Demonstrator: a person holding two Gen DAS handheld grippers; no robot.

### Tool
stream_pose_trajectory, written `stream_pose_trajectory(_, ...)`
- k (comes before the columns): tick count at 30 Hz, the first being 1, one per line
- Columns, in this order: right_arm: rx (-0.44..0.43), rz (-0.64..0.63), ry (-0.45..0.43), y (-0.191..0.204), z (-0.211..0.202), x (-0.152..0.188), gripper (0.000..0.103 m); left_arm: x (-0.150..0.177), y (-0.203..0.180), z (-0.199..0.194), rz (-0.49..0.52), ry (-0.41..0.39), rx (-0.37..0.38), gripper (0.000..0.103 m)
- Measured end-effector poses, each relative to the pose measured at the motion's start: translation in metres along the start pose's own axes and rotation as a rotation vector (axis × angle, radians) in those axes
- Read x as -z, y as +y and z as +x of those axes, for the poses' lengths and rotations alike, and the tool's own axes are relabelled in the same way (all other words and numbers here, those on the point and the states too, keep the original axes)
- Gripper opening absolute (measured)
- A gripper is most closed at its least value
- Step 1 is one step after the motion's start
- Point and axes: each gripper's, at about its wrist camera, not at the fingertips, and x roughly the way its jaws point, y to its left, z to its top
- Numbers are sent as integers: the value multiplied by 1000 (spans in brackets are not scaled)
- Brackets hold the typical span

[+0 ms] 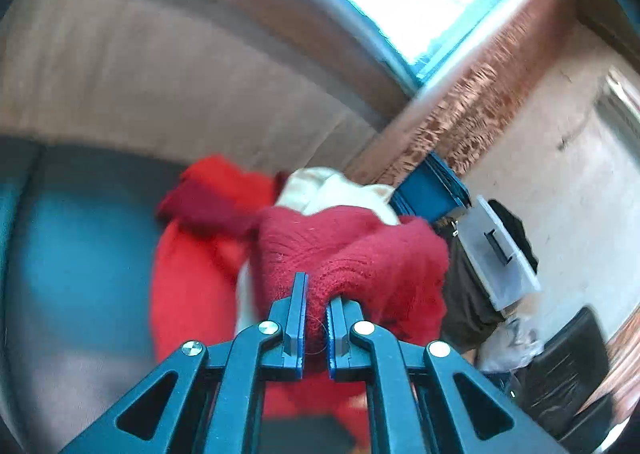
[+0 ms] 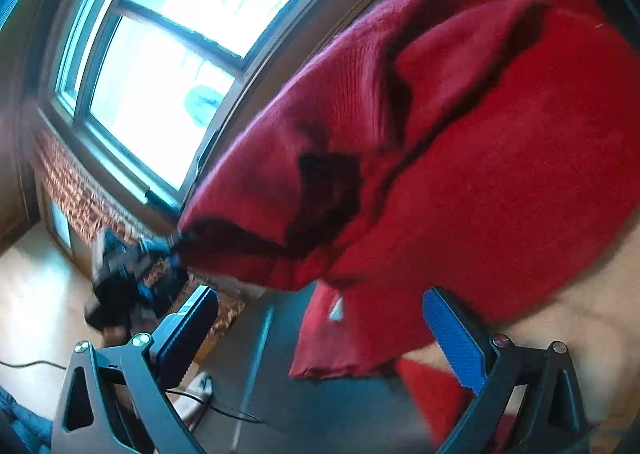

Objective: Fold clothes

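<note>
Left gripper clamped tight on a bunched fold of dark red knitted sweater, lifted above a grey-blue cushioned surface. Right gripper spread wide, gripping nothing, red knit hanging just beyond its blue-padded fingers.

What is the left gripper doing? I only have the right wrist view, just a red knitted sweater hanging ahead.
Observer: The left gripper is shut on a bunched fold of the red knitted sweater.
Operator: Anything else in the pile?
Observer: A cream cloth lies just behind the sweater.
Operator: And to its side?
Observer: A clear plastic box leans by the pale wall.
</note>
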Motion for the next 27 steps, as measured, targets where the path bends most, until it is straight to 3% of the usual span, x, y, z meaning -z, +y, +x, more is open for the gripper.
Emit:
stream_pose_trajectory(5,9,-78,97,37,29,17,103,35,43,-50,-59,-11,-52,6)
stream_pose_trajectory(12,57,-143,52,78,33,30,103,62,99,-128,-115,-75,-104,5)
stream_pose_trajectory(17,84,-116,63,86,38,31,103,78,146,-205,-185,-201,-192,0)
stream_pose_trajectory(19,71,-125,97,96,45,31,103,85,166,-232,-192,-218,-302,0)
stream_pose_trajectory(22,64,-142,121,116,61,28,103,100,186,-249,-147,-163,-452,0)
stream_pose_trajectory(24,58,-120,119,119,68,26,103,112,188,-247,-88,-117,-502,7)
stream_pose_trajectory(27,54,-81,129,116,71,30,103,121,185,-227,-80,-67,-437,21)
